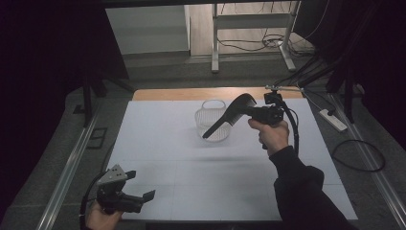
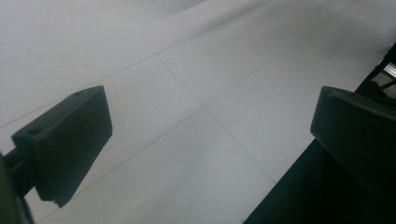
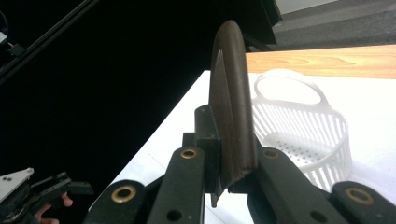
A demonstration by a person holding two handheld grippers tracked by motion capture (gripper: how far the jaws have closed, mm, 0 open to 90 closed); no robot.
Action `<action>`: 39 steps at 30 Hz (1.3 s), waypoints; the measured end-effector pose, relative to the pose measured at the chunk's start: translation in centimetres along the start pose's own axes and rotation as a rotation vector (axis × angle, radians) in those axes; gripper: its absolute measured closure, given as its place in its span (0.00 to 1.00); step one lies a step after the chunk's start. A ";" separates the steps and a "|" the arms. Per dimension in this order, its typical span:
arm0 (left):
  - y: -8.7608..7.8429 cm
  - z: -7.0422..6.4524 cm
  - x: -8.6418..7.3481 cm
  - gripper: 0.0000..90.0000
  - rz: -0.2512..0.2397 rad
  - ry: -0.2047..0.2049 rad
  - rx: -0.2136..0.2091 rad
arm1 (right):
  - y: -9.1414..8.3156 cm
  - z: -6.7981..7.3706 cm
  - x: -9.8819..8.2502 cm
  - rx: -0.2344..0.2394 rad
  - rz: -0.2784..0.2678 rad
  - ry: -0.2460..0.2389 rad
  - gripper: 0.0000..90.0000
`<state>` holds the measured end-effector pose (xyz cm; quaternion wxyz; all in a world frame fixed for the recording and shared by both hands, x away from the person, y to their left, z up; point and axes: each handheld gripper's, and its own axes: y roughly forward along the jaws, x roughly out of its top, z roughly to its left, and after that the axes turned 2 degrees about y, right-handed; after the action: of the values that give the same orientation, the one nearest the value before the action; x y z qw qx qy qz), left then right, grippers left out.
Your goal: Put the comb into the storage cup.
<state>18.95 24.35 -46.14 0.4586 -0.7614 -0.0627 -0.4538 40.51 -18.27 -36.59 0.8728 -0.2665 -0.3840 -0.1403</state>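
Note:
A dark comb [image 1: 230, 116] hangs tilted in the air, with my right gripper [image 1: 253, 114] shut on its toothed end. Its handle points down and left over a white slotted basket [image 1: 207, 106] that stands at the far middle of the table. In the right gripper view the comb [image 3: 231, 93] stands edge-on between the jaws of my right gripper [image 3: 231, 163], and the basket [image 3: 308, 135] sits just behind, with nothing inside. My left gripper [image 1: 141, 184] rests low at the table's front left corner, open, nothing between its jaws [image 2: 210, 126].
A white sheet [image 1: 191, 163] covers the table, with a wooden strip [image 1: 191, 93] at the far edge. Metal rails run along both sides. A power strip [image 1: 332, 120] and cables lie on the floor at the right. Desk legs stand beyond the table.

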 end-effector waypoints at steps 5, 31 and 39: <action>-0.6 -0.1 -0.5 0.00 0.006 0.001 0.015 | 0.1 -0.3 0.4 -0.012 -0.013 0.007 0.96; -2.3 -0.1 -1.8 0.00 -0.033 -0.032 0.040 | 1.4 -1.2 3.0 -0.097 -0.067 -0.002 0.96; -2.3 0.0 -1.8 0.00 -0.032 -0.036 0.033 | 2.5 -1.7 3.3 -0.121 -0.072 -0.001 0.96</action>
<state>16.74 26.26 -46.07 0.4625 -0.7607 -0.0905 -0.4464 44.79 -17.33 -35.97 0.8493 -0.3050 -0.3844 -0.1946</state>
